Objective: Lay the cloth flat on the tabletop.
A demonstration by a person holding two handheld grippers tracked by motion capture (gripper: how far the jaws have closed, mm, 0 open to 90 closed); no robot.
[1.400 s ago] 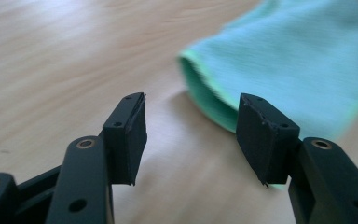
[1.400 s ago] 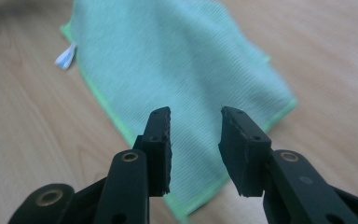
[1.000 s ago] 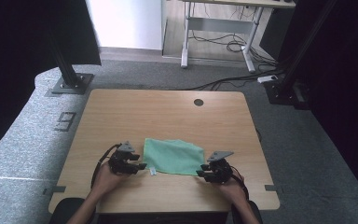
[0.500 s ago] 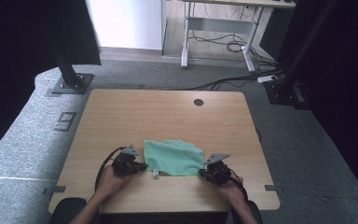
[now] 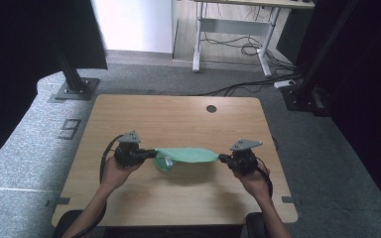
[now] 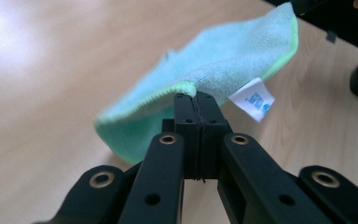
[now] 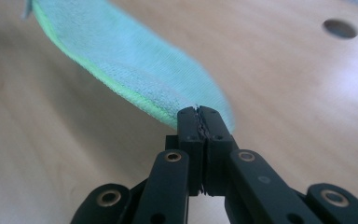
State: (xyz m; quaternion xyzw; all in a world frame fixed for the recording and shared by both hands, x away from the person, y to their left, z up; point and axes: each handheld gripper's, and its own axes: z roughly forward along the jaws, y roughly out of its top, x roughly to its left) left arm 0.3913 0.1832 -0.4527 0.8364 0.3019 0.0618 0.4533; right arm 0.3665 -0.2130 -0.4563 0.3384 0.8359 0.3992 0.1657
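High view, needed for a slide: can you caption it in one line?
Left gripper and right gripper pinch opposite ends of a green cloth above the wooden table.

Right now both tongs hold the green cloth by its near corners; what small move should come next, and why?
Probably carry both corners forward over the table to fold the green cloth in half. The left tongs and right tongs are shut on its near corners, the near edge hangs lifted between them, and the far part appears to rest on the wood.

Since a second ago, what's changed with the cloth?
Both grippers have just closed on the green cloth: left gripper and right gripper each pinch a near corner and have lifted it off the table, slung between them. The table stayed put.
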